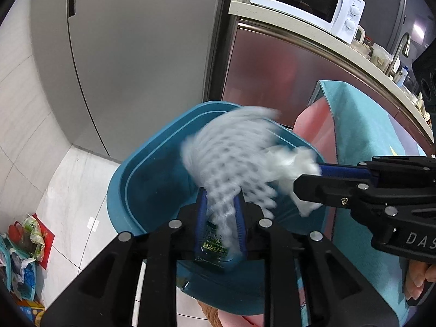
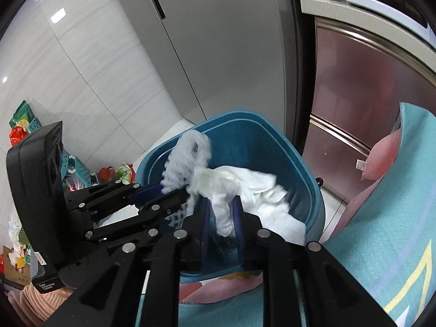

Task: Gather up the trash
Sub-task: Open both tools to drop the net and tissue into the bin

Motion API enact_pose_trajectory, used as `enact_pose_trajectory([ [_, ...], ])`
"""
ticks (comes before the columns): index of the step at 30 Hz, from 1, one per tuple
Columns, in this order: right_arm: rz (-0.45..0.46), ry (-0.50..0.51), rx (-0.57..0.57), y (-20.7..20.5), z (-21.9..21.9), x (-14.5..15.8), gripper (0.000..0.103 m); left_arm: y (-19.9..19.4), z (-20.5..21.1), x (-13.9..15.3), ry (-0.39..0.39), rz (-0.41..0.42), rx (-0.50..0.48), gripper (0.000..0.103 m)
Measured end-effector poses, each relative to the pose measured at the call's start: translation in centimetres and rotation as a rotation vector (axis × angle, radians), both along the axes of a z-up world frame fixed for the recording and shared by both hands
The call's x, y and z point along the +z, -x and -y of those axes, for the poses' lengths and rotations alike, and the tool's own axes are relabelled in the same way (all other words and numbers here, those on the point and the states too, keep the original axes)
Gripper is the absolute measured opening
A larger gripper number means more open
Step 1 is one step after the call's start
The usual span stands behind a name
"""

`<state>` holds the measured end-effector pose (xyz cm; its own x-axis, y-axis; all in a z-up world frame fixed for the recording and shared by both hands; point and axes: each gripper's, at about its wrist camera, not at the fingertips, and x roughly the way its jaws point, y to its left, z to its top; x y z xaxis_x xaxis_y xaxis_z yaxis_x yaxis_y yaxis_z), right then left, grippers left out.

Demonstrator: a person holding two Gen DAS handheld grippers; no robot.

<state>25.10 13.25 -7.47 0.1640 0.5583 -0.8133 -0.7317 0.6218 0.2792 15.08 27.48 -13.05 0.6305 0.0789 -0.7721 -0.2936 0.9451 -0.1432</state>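
Now, left gripper [image 1: 220,207]: clenched on the white foam fruit net [image 1: 231,158] — above the bin.
Right gripper [image 2: 222,215]: clamped on crumpled white tissue [image 2: 245,190], also over the bin.
Trash bin [image 1: 152,163]: blue plastic, open, on the tiled floor [image 1: 70,190] beside the grey fridge [image 1: 136,54].
Microwave [image 1: 308,2]: white, on the counter.

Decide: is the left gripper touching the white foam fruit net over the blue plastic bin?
Touching. The left wrist view shows the left gripper with its blue fingers closed on the white foam fruit net, above the blue plastic bin.
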Motion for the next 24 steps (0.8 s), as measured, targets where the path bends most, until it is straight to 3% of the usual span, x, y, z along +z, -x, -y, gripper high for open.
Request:
enact_pose_trajectory([
  [3, -0.006, -0.009, -0.012, -0.2, 0.3, 0.0, 0.02, 0.5, -0.4, -0.2, 0.002, 0.0, 0.006, 0.027],
  [11, 0.03, -0.045, -0.042, 0.4, 2.7, 1.1, 0.021, 1.9, 0.0, 1.0, -0.001, 0.036, -0.005, 0.028],
  [17, 0.108, -0.11, -0.057, 3.1, 6.3, 3.8, 0.027, 3.9, 1.6, 3.9, -0.014, 0.124, -0.045, 0.038],
  [24, 0.188, -0.172, -0.141, 6.7, 13.1, 6.0, 0.034, 6.6, 6.8, 7.6, -0.017, 0.243, -0.169, 0.055],
])
